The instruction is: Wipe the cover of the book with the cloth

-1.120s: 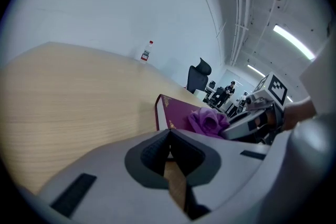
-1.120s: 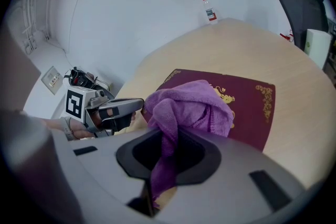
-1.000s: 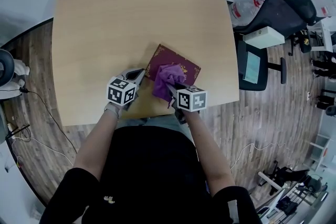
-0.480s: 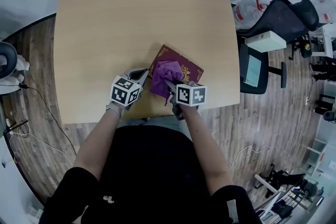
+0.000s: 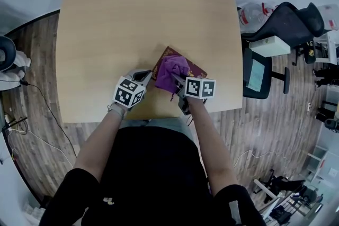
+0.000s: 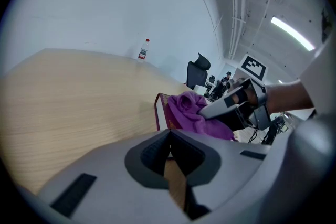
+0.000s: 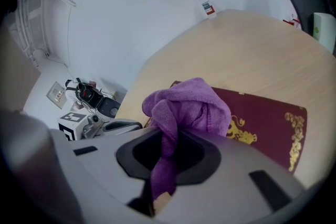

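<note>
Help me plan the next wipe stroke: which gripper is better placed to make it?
Right. The right gripper is shut on the purple cloth, which lies bunched on the book. The left gripper holds nothing, its jaws together beside the book's edge.

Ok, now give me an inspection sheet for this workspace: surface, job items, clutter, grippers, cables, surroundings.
Surface: light wooden table, no spills seen.
Job's things: maroon book with gold ornaments lies flat near the table's near edge; purple cloth is bunched on its cover.
Clutter: one small bottle upright at the far edge.
Grippers: right gripper shut on the cloth; left gripper shut, holding nothing, beside the book's corner.
Cables: cables trail over the wooden floor to the person's left; none on the table.
Surroundings: black office chair to the right.
</note>
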The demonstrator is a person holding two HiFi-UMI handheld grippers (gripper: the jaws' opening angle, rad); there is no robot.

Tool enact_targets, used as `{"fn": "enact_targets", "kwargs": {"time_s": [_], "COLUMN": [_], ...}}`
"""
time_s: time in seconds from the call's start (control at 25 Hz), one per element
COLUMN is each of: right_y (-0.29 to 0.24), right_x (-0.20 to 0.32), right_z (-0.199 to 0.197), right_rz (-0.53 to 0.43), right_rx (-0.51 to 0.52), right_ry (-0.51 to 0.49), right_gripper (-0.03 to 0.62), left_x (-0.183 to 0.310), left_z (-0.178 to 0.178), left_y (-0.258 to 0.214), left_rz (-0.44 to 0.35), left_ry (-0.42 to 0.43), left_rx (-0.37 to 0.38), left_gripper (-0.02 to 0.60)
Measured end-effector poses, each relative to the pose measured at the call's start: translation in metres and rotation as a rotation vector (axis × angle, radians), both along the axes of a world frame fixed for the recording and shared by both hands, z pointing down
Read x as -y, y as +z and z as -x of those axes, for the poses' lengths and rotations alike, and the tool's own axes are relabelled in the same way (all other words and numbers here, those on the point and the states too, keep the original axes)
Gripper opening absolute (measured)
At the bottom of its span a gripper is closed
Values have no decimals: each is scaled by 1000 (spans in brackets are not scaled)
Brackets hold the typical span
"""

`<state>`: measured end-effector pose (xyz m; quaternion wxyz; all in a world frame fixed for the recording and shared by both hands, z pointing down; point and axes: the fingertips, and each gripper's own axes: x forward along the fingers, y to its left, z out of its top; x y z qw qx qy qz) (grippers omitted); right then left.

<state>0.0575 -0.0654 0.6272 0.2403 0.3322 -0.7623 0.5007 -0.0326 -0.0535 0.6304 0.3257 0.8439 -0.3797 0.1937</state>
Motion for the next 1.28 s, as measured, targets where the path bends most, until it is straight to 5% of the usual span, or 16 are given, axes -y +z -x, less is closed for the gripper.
{"fn": "enact_targets", "kwargs": {"time_s": [0.56, 1.28], "right_y": [0, 0], "right_x": [54, 86], "right_z": [-22, -1], "right_rz": [-61, -100], "right_rx": [-49, -113], "right_ry": [108, 71], "right_gripper": [67, 67], "left_x": [-1, 0], "left_z": [-1, 0], "left_y": [0, 0], "left_rz": [3, 3], "left_ry": [-19, -24], "left_rx": [-14, -40], "left_gripper": [18, 18]}}
